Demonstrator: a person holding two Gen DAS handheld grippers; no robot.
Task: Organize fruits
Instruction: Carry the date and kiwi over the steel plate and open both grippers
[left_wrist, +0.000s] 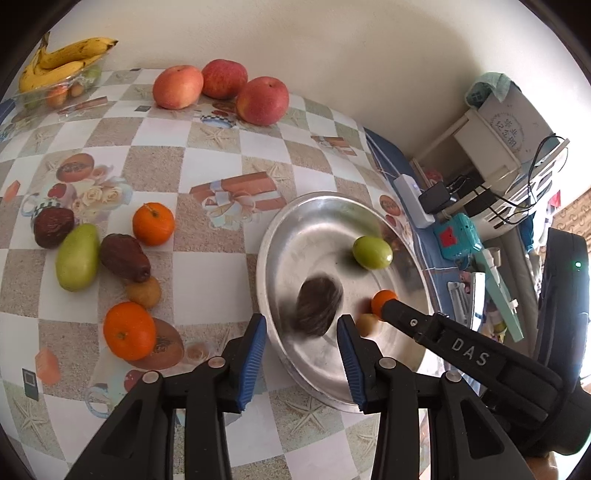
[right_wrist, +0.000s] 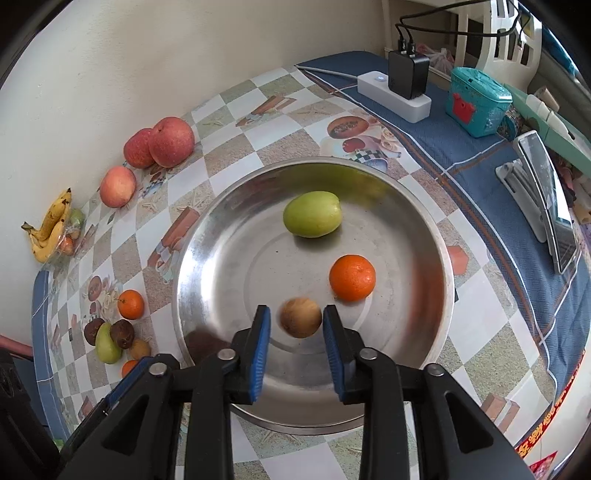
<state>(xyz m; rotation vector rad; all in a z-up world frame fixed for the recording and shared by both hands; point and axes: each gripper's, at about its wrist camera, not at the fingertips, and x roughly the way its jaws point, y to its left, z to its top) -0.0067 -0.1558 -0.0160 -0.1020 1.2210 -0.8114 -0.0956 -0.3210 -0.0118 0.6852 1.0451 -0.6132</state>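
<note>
A steel plate (right_wrist: 207, 236) holds a green fruit (right_wrist: 312, 214) and a mandarin (right_wrist: 352, 277). My right gripper (right_wrist: 296, 312) hangs over the plate's near side. A small round brown fruit (right_wrist: 301, 318), blurred, sits between its blue pads with slim gaps on both sides, so it is open. My left gripper (left_wrist: 301, 319) is over the plate's left rim (left_wrist: 266, 236). A dark wrinkled date (left_wrist: 317, 306), also blurred, is in its wide gap and clear of both pads. One right-gripper finger (left_wrist: 413, 321) crosses the left wrist view.
Left of the plate lie two mandarins (left_wrist: 153, 224), a green fruit (left_wrist: 77, 257), two dates (left_wrist: 125, 257) and a small brown fruit (left_wrist: 144, 291). Three apples (left_wrist: 221, 78) and bananas (left_wrist: 62, 62) sit by the wall. A power strip (right_wrist: 395, 94), teal box (right_wrist: 476, 103) and phone (right_wrist: 550, 206) crowd the right.
</note>
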